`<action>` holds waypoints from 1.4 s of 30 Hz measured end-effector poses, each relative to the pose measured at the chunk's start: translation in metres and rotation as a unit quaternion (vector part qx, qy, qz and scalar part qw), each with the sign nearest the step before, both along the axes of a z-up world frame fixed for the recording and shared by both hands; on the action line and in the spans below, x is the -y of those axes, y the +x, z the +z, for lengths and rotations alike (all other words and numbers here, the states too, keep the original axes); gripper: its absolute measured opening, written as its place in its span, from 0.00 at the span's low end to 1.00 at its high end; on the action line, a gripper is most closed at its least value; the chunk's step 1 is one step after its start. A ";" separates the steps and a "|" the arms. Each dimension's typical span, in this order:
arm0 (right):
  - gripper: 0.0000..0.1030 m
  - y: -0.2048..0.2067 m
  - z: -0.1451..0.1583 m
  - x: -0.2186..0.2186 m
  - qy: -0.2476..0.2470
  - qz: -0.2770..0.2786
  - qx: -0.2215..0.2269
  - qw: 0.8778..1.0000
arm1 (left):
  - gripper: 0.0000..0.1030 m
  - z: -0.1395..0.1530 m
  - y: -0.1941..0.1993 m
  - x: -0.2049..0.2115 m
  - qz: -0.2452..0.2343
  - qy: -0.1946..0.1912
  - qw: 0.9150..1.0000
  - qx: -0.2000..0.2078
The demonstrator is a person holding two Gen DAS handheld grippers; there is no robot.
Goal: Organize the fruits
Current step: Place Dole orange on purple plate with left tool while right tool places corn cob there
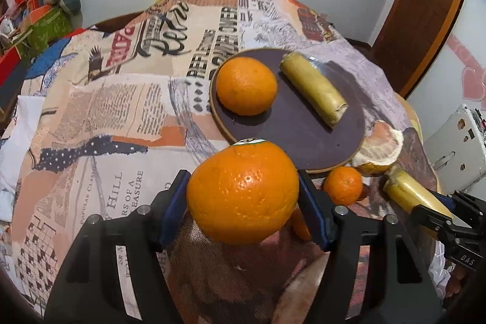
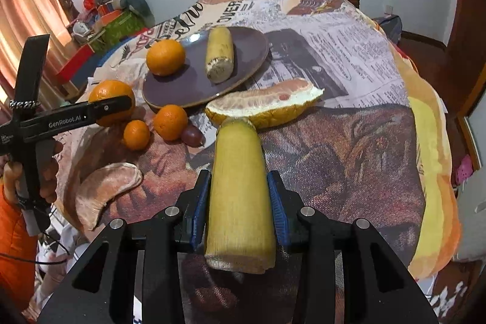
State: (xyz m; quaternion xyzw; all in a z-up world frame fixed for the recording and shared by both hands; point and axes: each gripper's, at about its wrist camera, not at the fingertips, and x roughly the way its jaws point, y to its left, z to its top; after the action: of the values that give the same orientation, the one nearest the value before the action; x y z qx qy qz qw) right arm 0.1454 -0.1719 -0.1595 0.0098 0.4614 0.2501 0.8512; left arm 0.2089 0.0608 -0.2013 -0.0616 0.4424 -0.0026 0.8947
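Observation:
My left gripper (image 1: 243,196) is shut on a large orange (image 1: 243,190), held above the cloth just in front of the dark purple plate (image 1: 291,138). The plate holds another orange (image 1: 246,85) and a yellow sugarcane piece (image 1: 314,88). My right gripper (image 2: 240,202) is shut on a second sugarcane piece (image 2: 238,196), also seen in the left wrist view (image 1: 413,193). In the right wrist view the plate (image 2: 182,87) lies ahead to the left, with the left gripper (image 2: 100,108) holding its orange (image 2: 111,91) beside it.
Two small oranges (image 2: 170,122) (image 2: 136,134), a grape (image 2: 192,135), a pomelo wedge in its rind (image 2: 264,104) and a peeled pomelo segment (image 2: 106,187) lie on the newspaper-print cloth (image 1: 106,111). Cluttered boxes (image 2: 109,20) stand at the far left.

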 end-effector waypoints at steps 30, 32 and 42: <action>0.33 0.074 0.050 -0.006 0.042 -0.033 0.109 0.993 | 0.66 0.035 0.039 0.036 -0.042 -0.001 0.998 0.053; 0.33 0.083 0.047 -0.009 0.043 -0.032 0.105 0.993 | 0.66 0.030 0.045 0.037 -0.045 -0.002 0.998 0.048; 0.33 0.120 0.032 -0.034 0.034 -0.013 0.091 0.995 | 0.66 0.006 0.074 0.045 -0.061 0.000 0.998 0.026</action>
State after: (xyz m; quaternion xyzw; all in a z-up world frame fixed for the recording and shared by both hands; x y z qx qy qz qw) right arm 0.2649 -0.1378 -0.1279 0.0221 0.3731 0.2547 0.8919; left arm 0.2825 0.0154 -0.1949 -0.0342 0.4218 -0.0590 0.9041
